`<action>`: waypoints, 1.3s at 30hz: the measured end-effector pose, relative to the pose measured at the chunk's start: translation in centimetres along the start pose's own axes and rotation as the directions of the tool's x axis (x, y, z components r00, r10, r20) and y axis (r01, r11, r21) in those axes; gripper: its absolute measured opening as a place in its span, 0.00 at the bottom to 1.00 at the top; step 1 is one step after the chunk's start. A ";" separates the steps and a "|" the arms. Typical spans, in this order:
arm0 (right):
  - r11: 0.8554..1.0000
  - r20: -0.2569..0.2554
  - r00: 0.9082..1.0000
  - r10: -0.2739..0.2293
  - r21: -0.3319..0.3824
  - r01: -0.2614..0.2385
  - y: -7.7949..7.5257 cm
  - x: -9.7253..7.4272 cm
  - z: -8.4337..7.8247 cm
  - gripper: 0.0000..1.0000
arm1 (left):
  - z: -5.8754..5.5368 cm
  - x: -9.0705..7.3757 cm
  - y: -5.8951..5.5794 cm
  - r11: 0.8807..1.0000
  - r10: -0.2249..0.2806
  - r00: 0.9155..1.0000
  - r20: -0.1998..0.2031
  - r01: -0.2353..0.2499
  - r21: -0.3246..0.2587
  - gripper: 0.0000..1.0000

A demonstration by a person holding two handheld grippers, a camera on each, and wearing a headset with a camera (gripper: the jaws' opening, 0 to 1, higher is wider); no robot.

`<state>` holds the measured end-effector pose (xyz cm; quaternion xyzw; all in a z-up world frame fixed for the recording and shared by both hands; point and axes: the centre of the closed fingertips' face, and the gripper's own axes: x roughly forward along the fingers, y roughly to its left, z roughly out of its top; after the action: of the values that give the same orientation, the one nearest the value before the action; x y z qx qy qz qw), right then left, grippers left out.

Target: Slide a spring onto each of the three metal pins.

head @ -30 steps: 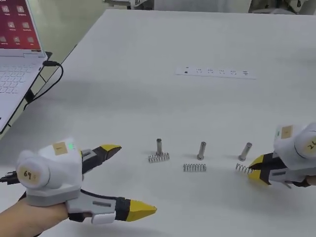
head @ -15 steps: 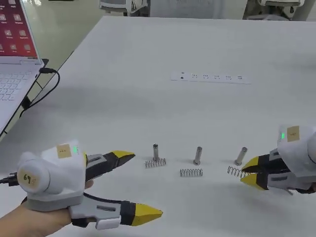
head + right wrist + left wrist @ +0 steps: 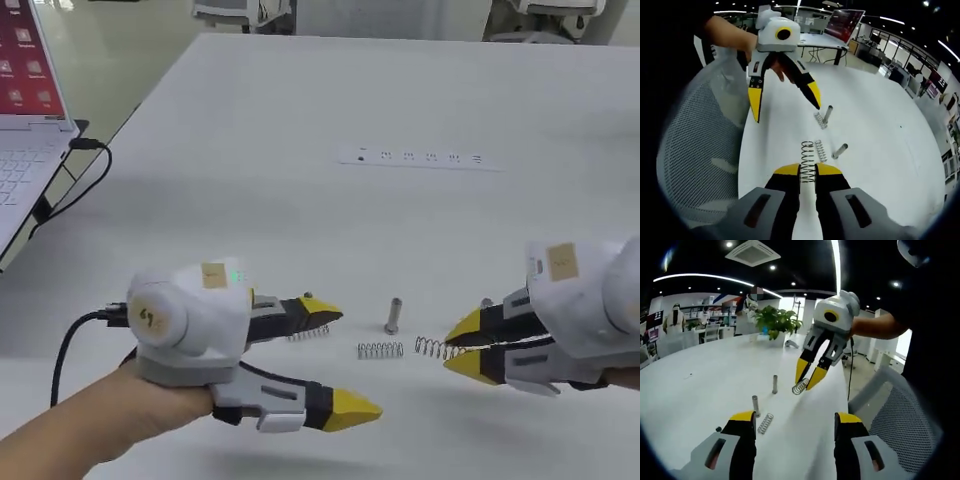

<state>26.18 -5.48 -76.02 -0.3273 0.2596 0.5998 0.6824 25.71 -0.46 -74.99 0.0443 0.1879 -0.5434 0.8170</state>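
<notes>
Now the right gripper (image 3: 455, 348) pinches one spring (image 3: 428, 347) by its end.
Left gripper (image 3: 355, 362) hangs with jaws wide apart above the table (image 3: 300, 130), near the middle pin (image 3: 393, 314).

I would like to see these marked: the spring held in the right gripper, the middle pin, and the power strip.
held spring (image 3: 808, 161): right gripper view, middle coils.
middle pin (image 3: 393, 314): head view, its shaft.
power strip (image 3: 420, 158): head view, centre of its top.
</notes>
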 end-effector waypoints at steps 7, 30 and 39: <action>0.999 0.010 1.000 0.028 -0.045 -0.028 1.0 0.3 0.7 0.08 | 0.5 1.5 -0.9 1.000 -0.027 1.000 0.014 0.027 0.006 0.48; 0.994 0.024 0.998 0.054 -0.091 -0.052 2.2 0.6 1.9 0.08 | 1.1 2.7 -1.7 0.998 -0.063 0.997 0.033 0.063 0.006 0.18; 0.994 0.026 0.998 0.057 -0.098 -0.054 2.3 0.6 2.0 0.08 | 1.1 2.8 -2.0 0.997 -0.074 0.997 0.036 0.074 0.008 0.11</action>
<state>23.90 -3.42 -75.43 -0.3444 0.2293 0.6350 0.6524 25.10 -4.01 -74.72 0.0302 0.1729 -0.5745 0.7995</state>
